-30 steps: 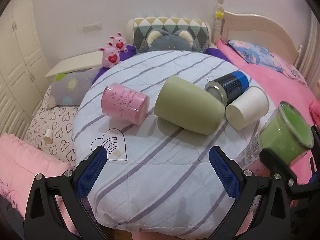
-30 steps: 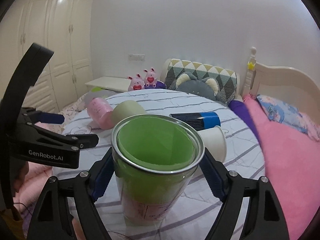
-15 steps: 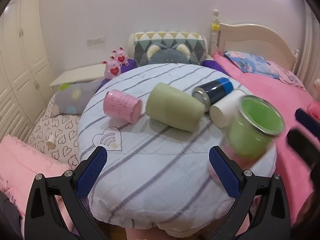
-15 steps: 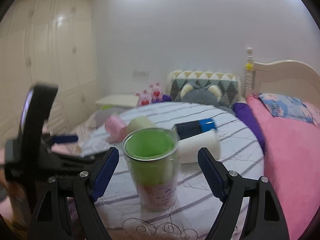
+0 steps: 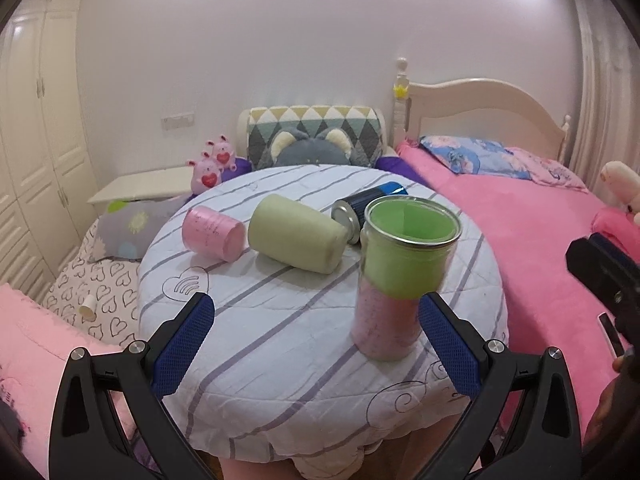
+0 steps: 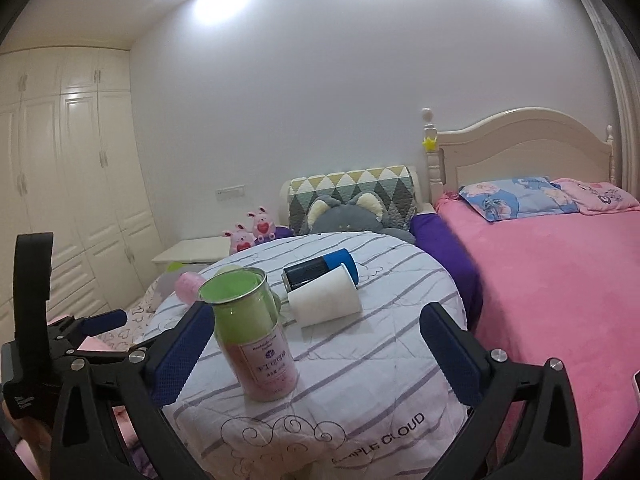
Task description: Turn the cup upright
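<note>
Standing upright on table (image 6: 360, 400): cup (image 6: 256, 336) | beside left pad, ungripped | both jaws wide, empty

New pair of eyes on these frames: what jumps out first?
The clear green-and-pink cup stands upright near the front edge of the round striped table, mouth up. Behind it four cups lie on their sides: pink, pale green, blue, white. Both the left gripper and the right gripper are open and empty.
</note>
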